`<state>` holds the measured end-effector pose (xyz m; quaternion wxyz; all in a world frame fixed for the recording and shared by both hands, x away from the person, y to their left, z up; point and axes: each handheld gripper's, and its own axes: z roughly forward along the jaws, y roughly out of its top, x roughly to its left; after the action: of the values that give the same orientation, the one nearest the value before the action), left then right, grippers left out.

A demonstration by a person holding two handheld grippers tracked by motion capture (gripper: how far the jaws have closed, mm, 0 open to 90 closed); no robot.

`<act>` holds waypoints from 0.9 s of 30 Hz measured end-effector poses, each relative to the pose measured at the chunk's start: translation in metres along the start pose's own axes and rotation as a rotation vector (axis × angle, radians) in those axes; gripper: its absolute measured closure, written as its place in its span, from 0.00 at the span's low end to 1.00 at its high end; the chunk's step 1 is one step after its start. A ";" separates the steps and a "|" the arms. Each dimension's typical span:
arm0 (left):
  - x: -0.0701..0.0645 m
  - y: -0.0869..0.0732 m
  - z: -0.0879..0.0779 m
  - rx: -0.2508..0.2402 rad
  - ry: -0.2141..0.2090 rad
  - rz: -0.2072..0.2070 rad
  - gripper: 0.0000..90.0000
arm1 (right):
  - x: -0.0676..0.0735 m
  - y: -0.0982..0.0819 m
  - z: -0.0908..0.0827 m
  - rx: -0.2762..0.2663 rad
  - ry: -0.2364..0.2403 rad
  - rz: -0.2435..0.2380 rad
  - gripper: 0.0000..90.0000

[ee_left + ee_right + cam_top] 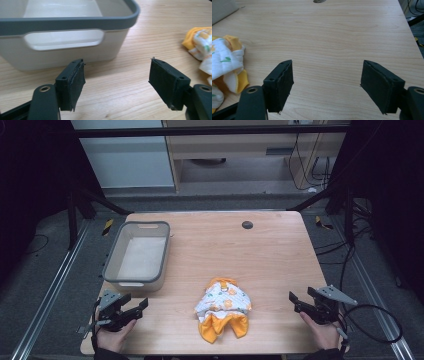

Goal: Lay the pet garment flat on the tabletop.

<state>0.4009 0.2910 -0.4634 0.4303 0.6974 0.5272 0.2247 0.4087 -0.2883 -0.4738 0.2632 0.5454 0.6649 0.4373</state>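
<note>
A crumpled white and orange cloth with small printed figures lies near the front middle of the wooden table. A grey plastic bin with a dark rim stands empty at the left. My left gripper rests at the front left corner, open, with nothing between its jaws; its own view has the bin straight ahead and the cloth at the right edge. My right gripper sits at the front right, open and empty, with the cloth to its left.
A small dark round hole marks the table's far side. Metal rails and black frame legs run along both sides of the table, and cables lie on the floor at the right. Bare wood lies between the cloth and each gripper.
</note>
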 end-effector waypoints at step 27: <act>-0.023 0.036 -0.001 -0.049 -0.105 0.133 0.38 | 0.021 0.043 -0.004 -0.058 0.114 -0.073 0.35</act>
<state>0.4121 0.2668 -0.4294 0.4584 0.7310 0.4507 0.2291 0.4210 -0.2685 -0.4322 0.2562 0.4872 0.6853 0.4768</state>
